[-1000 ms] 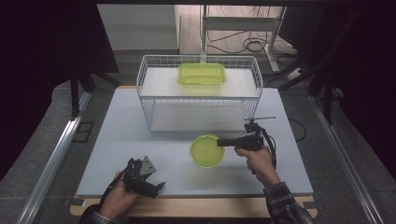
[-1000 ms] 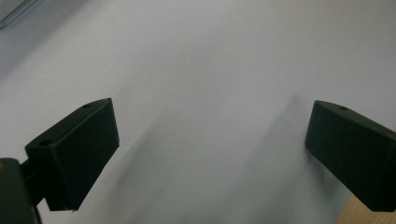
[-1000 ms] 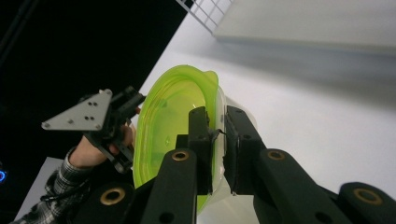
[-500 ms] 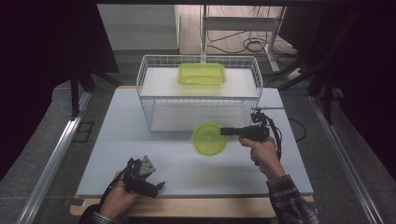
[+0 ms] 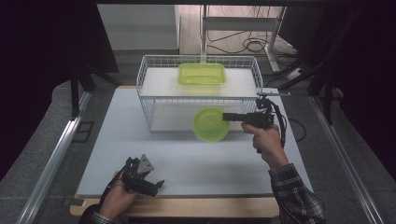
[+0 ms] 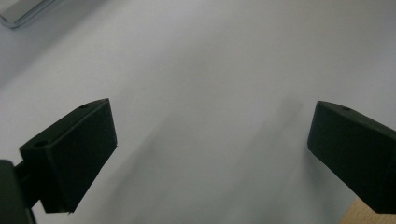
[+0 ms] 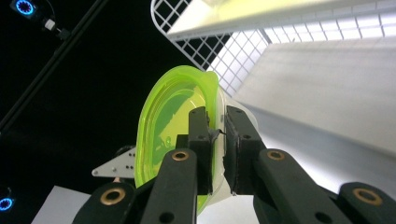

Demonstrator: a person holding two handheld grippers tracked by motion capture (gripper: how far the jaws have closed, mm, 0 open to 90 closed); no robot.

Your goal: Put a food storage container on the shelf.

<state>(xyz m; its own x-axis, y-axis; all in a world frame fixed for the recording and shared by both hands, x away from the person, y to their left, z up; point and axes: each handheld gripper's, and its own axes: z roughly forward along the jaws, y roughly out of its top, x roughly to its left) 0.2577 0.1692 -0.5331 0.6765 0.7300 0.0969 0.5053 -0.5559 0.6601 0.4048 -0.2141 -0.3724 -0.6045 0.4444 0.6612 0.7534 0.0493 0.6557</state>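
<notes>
While my right claw (image 5: pixel 226 116) pinches the rim of the round lime-green translucent plastic bowl (image 5: pixel 211 124), the bowl hangs in the air off the table, just in front of the white wire basket (image 5: pixel 148 100) that stands at the far edge of the white table (image 5: pixel 116 135). In the right gripper view my two black jaws are pressed onto the bowl's lip (image 7: pixel 212 116), one inside and one outside. The claw lies level and points toward the table's left edge, so the bowl sticks out leftward from its tip, its mouth facing roughly up in the high view. What the coming move turns on, I judge, is that the basket's open top lies beyond and above the bowl, where a rectangular lime-green plastic container (image 5: pixel 201 74) already sits on the raised white shelf inside. My right hand is far nearer to that basket. My left claw (image 5: pixel 156 183) rests at the table's near edge, well apart, jaws spread wide over bare tabletop.
</notes>
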